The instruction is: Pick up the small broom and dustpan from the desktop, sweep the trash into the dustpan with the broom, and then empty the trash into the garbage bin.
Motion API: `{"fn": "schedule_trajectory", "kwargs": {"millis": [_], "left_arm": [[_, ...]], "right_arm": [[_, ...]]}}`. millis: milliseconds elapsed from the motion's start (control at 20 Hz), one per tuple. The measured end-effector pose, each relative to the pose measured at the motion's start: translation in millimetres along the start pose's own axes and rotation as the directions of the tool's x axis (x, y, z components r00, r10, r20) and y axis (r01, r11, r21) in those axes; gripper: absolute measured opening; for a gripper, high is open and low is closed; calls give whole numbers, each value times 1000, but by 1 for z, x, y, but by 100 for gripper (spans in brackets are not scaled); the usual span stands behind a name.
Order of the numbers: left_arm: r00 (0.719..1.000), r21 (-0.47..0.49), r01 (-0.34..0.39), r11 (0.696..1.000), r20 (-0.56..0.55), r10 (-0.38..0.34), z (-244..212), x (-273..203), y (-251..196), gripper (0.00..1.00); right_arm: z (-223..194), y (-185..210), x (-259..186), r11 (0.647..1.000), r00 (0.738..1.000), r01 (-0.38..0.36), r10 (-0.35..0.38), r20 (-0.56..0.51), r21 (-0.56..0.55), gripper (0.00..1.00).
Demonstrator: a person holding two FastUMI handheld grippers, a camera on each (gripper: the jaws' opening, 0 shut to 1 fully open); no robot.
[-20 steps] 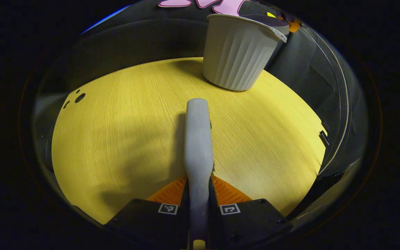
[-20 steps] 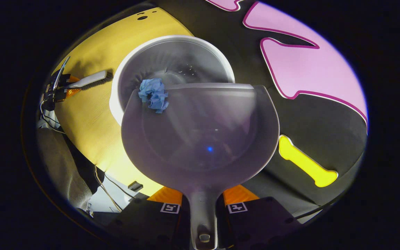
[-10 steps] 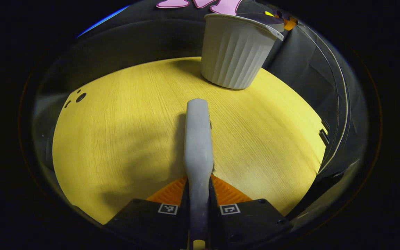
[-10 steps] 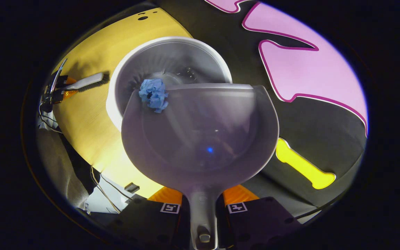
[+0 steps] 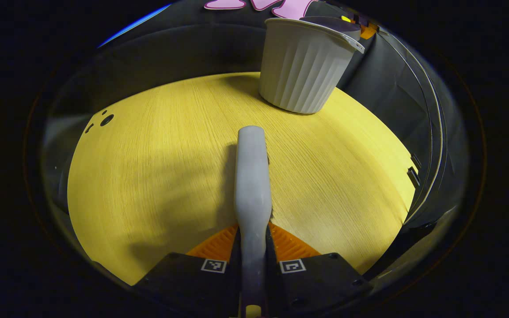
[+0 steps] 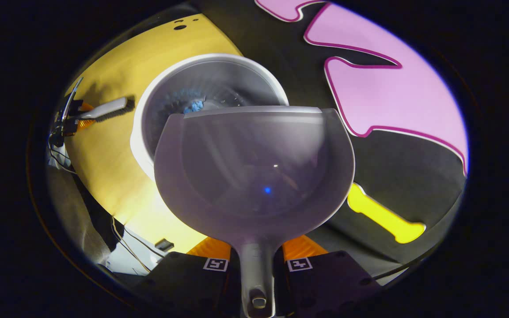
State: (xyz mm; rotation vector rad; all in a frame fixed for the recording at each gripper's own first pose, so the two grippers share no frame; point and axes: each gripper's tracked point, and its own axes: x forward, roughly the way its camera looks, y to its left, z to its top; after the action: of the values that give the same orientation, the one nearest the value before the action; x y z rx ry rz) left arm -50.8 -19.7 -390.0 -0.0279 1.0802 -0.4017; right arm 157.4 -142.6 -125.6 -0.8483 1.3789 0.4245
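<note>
Blue paper wad [image 6: 194,106] is off the dustpan lip, where it sat half a second ago, and is now down inside the garbage bin [image 6: 148,145]; the bin has shifted slightly in the right gripper view, otherwise same layout.

Largest to smallest:
- Desktop [image 5: 148,176]: yellow wood-grain, dark booth wall around it, small holes near the far left edge.
- Garbage bin [image 5: 301,66]: white, ribbed, upright near the far edge of the desktop, hard against the wall. From the right gripper view its mouth faces the camera, partly blocked by the dustpan.
- Dustpan [image 6: 254,168]: grey, pan bare, front lip over the bin opening. Long axis runs from the handle at the bottom of the view straight ahead to the lip.
- Broom [image 5: 251,176]: grey handle points straight forward along the fingers, toward the bin, over the desktop. Also seen far left in the right gripper view [image 6: 104,109], bristles toward the bin, nothing between them.

Left gripper [image 5: 252,240]: closed, both fingers clamped on the broom handle.
Right gripper [image 6: 256,254]: closed, both fingers clamped on the dustpan handle.

Cables and a sleeve at lower left of the right gripper view.
</note>
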Motion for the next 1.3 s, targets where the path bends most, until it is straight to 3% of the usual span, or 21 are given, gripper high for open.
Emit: {"fn": "schedule_trajectory", "kwargs": {"millis": [200,300,350,400,550,600,650,800,850,950,1300], "left_arm": [[1000,-13,-9,1000,5,9,0,1,2,29],[1000,-11,-10,1000,6,10,-1,3,3,29],[1000,-8,-12,1000,6,12,1,3,4,29],[1000,-4,-15,1000,6,15,1,3,5,29],[1000,-2,-26,1000,1,26,1,3,6,32],[1000,-5,-28,1000,1,28,0,3,7,27],[1000,-7,-29,1000,-1,29,0,3,7,32],[1000,-6,-31,1000,-3,31,-1,3,8,32],[999,-4,-35,999,-3,35,-1,3,8,27],[999,1,-40,999,-6,40,0,3,8,32],[998,6,-59,998,-12,59,0,3,8,29]], "right_arm": [[-10,18,-14,978,984,-112,84,160,175,33],[-15,33,-31,960,962,-159,98,256,230,34],[-19,41,-41,949,948,-187,107,299,254,29],[-23,51,-49,940,936,-209,113,334,269,33],[-38,81,-68,926,906,-256,129,404,278,33],[-44,95,-74,918,895,-280,144,422,282,33],[-51,112,-78,907,884,-305,157,440,289,33],[-73,162,-78,885,867,-358,197,457,298,33],[-79,178,-74,885,870,-358,199,452,299,33],[-94,211,-64,885,878,-359,212,429,296,33],[-104,323,11,814,863,-470,342,372,342,33]]}}
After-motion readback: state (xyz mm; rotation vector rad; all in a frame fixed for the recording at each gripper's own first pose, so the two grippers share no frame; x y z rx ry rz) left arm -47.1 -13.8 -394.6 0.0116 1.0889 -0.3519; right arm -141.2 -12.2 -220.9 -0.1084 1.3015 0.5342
